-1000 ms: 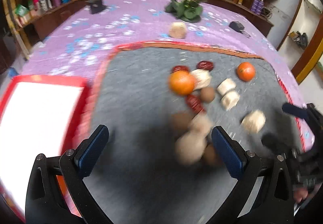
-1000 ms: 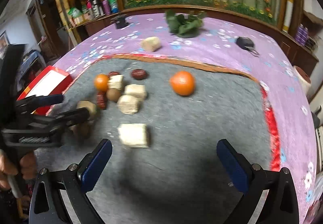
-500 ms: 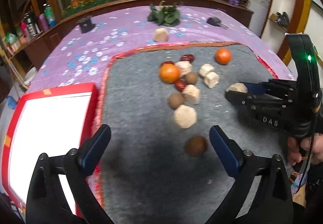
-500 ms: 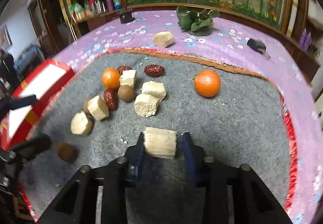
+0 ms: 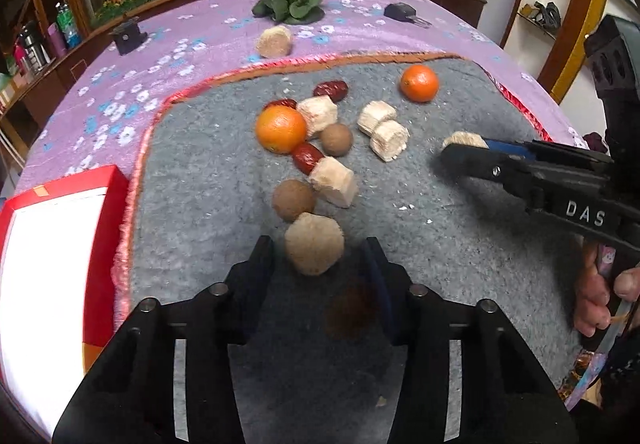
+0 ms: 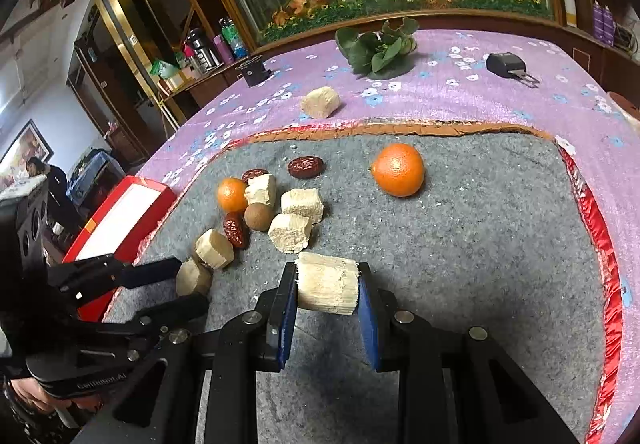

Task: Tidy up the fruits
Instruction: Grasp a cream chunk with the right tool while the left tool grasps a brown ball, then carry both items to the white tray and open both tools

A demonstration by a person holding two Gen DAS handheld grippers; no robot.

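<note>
Fruits lie on a grey mat (image 5: pixel 208 180): two oranges (image 5: pixel 281 129) (image 6: pixel 398 170), red dates (image 5: pixel 331 90), brown round fruits (image 5: pixel 293 200) and several pale sugarcane chunks (image 5: pixel 383 131). My right gripper (image 6: pixel 328 286) is shut on a sugarcane chunk (image 6: pixel 327 288) just above the mat; it also shows in the left wrist view (image 5: pixel 466 148). My left gripper (image 5: pixel 320 264) has narrowed, its jaws standing either side of a pale chunk (image 5: pixel 314 243) with a gap on each side. A blurred brown fruit (image 5: pixel 350 310) lies by its right finger.
A red tray with a white inside (image 5: pixel 48 268) sits left of the mat. On the purple cloth (image 5: pixel 192 40) beyond lie a loose chunk (image 5: pixel 274 41), a green leafy plant (image 5: pixel 292 2), a black key fob (image 5: pixel 402 12) and a small black object (image 5: pixel 127 36).
My left gripper has narrowed from wide open and moved forward around the pale chunk. My right gripper stays shut on its sugarcane chunk and has lifted it slightly.
</note>
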